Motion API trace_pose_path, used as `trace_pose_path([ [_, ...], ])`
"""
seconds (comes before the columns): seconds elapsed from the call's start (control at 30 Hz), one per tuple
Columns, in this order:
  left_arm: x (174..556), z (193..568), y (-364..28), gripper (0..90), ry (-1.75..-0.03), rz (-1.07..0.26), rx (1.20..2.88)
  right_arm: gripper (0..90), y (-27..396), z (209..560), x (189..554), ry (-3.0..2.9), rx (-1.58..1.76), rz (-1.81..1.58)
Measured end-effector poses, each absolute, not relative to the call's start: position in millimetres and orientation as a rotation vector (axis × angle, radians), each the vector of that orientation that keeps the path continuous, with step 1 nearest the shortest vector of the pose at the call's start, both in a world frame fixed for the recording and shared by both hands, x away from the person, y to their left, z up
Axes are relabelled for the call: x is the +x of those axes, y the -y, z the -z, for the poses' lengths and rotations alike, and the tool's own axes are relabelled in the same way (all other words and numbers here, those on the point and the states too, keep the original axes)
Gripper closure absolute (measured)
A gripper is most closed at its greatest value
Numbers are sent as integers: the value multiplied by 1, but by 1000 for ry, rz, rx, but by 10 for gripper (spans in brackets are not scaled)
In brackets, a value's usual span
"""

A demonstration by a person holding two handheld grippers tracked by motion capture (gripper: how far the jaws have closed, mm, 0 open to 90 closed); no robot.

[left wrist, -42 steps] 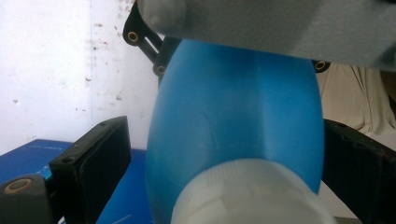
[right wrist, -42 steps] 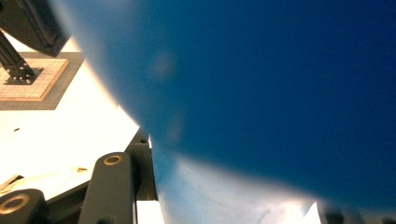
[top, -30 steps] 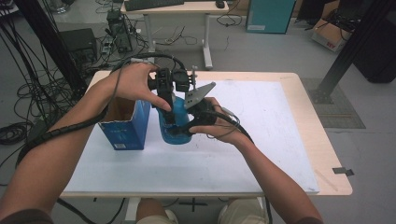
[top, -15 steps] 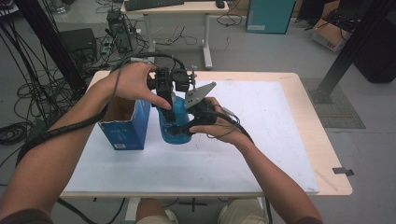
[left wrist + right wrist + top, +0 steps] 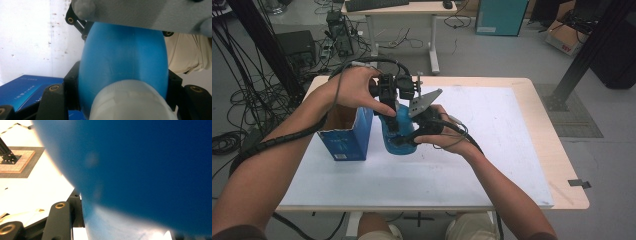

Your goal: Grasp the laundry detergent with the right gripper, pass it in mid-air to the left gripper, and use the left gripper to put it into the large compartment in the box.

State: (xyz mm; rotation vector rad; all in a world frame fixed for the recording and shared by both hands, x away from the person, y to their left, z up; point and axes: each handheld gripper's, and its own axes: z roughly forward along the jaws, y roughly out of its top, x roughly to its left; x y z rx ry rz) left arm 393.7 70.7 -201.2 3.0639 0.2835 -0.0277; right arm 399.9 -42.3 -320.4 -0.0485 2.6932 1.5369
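Near us, our right gripper [image 5: 404, 140] clamps the blue bottle's [image 5: 399, 131] belly as it stands beside the blue box [image 5: 347, 142]; beyond, our left gripper [image 5: 388, 106] has just closed on its white cap [image 5: 132, 102]. Smooth, rounded plastic looks light and slippery, so we grip the cap and belly.

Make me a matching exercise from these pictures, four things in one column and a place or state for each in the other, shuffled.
Things:
1. blue bottle
2. blue box
3. left hand-held gripper
4. right hand-held gripper

Places or states:
A. stands open-topped, left of the bottle
B. clamped at the bottle's top
C. gripped by both at once
D. clamped low on the bottle

Pairs: 1-C, 2-A, 3-B, 4-D
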Motion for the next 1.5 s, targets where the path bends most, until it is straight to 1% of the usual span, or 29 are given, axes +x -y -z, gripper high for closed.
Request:
trace_pose_path([
  [0.03,396,200,-71,370,-241,29,3086,432,42,320,400,-2693,-48,-1536],
  [0.1,395,200,-70,370,-254,42,3082,432,43,320,400,-2693,-50,-1536],
  [0.13,393,201,-70,370,-280,33,3065,432,43,320,400,-2692,-49,-1535],
  [0.17,394,201,-70,370,-262,13,3075,432,43,320,400,-2691,-47,-1532],
  [0.2,394,201,-69,370,-279,41,3070,432,43,320,400,-2690,-47,-1531],
  [0.23,394,201,-69,370,-281,39,3068,432,43,320,400,-2694,-42,-1532],
  [0.3,394,201,-69,370,-262,8,3069,432,44,320,400,-2691,-43,-1536],
  [0.37,395,201,-69,370,-265,16,3069,432,44,320,400,-2688,-43,-1536],
  [0.43,394,201,-68,370,-269,-3,3066,431,44,320,401,-2686,-40,-1536],
  [0.57,394,201,-67,370,-264,16,3076,431,45,320,401,-2683,-38,-1534],
  [0.77,394,201,-66,373,-246,7,3091,429,45,320,400,-2695,-36,-1534],
  [0.8,394,200,-65,373,-260,26,3091,429,45,320,400,-2696,-36,-1535],
  [0.83,394,201,-66,373,-249,10,3092,428,45,320,400,-2694,-36,-1534],
  [1.23,393,202,-65,375,-250,18,3098,424,45,322,399,-2699,-34,-1541],
  [1.3,394,201,-64,376,-261,39,3091,423,46,322,399,-2698,-38,-1546],
  [1.5,394,203,-62,376,-241,17,3102,422,47,323,399,-2688,-34,-1554],
])
